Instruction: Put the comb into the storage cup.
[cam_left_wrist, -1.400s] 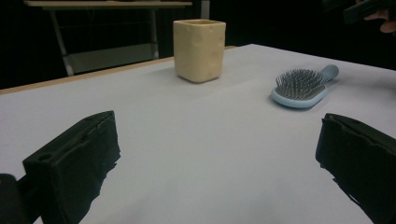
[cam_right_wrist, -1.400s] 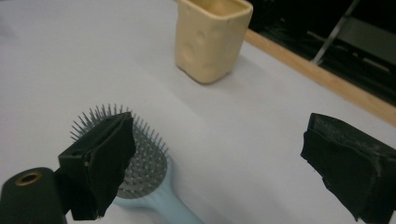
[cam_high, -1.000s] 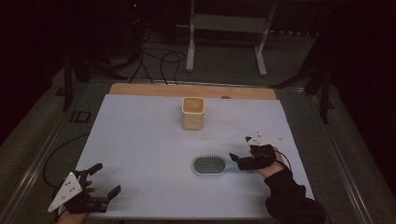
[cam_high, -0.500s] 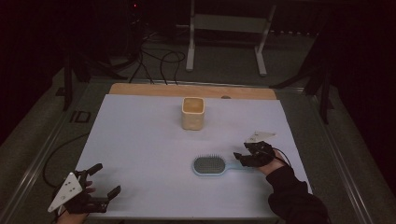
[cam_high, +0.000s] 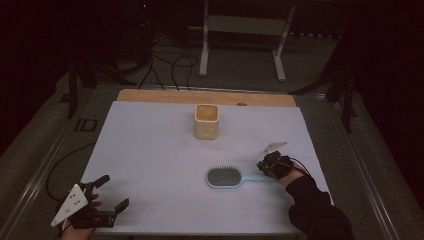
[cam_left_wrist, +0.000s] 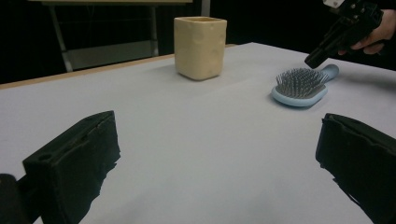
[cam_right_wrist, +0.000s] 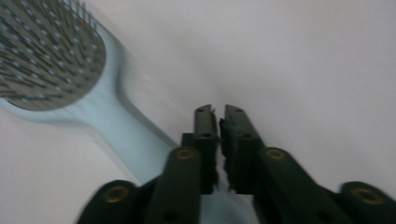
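High view puts the hairbrush (cam_high: 224, 177) flat on the white table (cam_high: 150, 150), bristles up, well short of the cup (cam_high: 206, 121), so nothing looks picked up yet. Right gripper (cam_right_wrist: 218, 122) hangs above the handle with jaws pressed together, gripping nothing, as its own view reveals. Left gripper (cam_high: 107, 192) waits near the front edge, jaws wide apart.
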